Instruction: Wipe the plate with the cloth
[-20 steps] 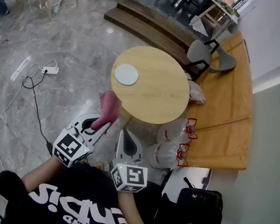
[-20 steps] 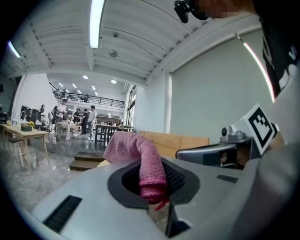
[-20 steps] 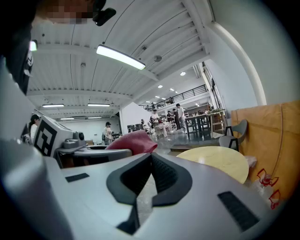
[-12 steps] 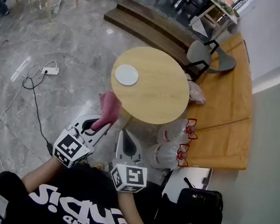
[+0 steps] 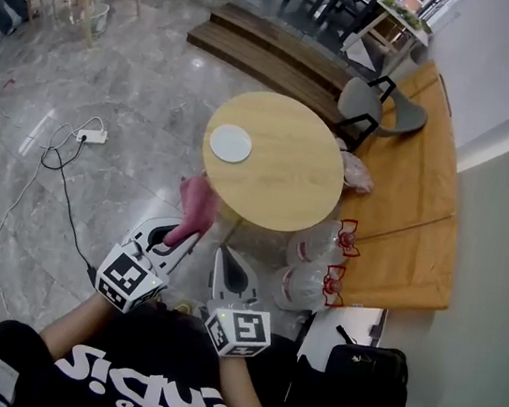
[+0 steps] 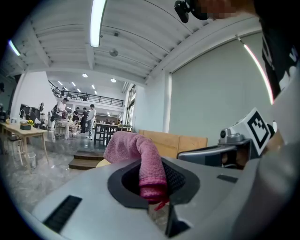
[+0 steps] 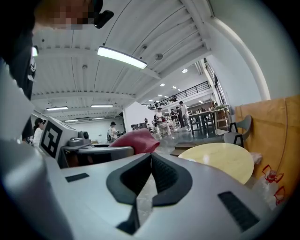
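Now: cloth [image 5: 196, 201] held short of the bench [image 5: 287, 179].
Fingers of left gripper [image 5: 185, 238] clamp the cloth; those of right gripper [image 5: 224, 258] meet, empty; plate [image 5: 231, 143] at bench's nine o'clock.

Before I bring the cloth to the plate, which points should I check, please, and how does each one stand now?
1. Cloth gripped: ok. The jaws of the left gripper are shut on the pink cloth.
2. Other tool free: ok. The jaws of the right gripper are together, with nothing between them.
3. Plate in place: ok. The white plate lies flat on the round table, near the edge on the cloth's side.
4. Way to the plate: ok. Nothing else shows on the table top.
5. Cloth touching the plate: not ok. They are apart.
6. Dirt on the plate: cannot tell, too small.
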`<state>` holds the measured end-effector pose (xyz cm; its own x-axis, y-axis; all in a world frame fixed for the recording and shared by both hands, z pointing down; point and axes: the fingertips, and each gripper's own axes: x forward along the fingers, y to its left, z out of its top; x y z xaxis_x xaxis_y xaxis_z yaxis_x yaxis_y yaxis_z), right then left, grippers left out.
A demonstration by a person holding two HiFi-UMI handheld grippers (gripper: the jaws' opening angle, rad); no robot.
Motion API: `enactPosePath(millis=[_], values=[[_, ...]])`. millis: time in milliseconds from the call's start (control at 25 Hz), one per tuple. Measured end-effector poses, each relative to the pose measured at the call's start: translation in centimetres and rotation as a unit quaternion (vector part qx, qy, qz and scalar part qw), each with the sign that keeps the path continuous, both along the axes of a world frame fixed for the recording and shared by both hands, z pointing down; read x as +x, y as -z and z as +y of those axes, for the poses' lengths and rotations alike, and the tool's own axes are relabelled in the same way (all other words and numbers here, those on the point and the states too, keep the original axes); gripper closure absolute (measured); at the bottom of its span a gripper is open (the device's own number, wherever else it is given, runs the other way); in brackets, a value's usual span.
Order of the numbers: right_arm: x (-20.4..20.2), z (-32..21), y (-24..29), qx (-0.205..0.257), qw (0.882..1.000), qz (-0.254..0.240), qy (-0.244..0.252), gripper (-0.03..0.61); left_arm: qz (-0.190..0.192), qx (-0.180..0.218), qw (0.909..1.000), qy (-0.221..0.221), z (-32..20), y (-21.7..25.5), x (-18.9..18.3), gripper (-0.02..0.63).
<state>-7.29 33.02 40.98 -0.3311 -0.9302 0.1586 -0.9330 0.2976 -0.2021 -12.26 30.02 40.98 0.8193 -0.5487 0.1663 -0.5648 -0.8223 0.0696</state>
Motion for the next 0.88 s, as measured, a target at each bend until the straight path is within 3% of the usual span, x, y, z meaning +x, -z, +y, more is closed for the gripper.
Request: enactPosePath(millis=[480,880], values=[[-1.1,1.5,-3.0,-0.016,0.999,0.005,-0.032,0.557,-0.002,-0.027,0.9996,0.000,-0.4,-2.4,-3.4,0.563],[-2.5,-1.5,-3.7,-0.025,0.999,0.003,-0.025,0.557,-0.001,-0.046,0.9990,0.002,-2.8,-3.5,-5.0,0.563]])
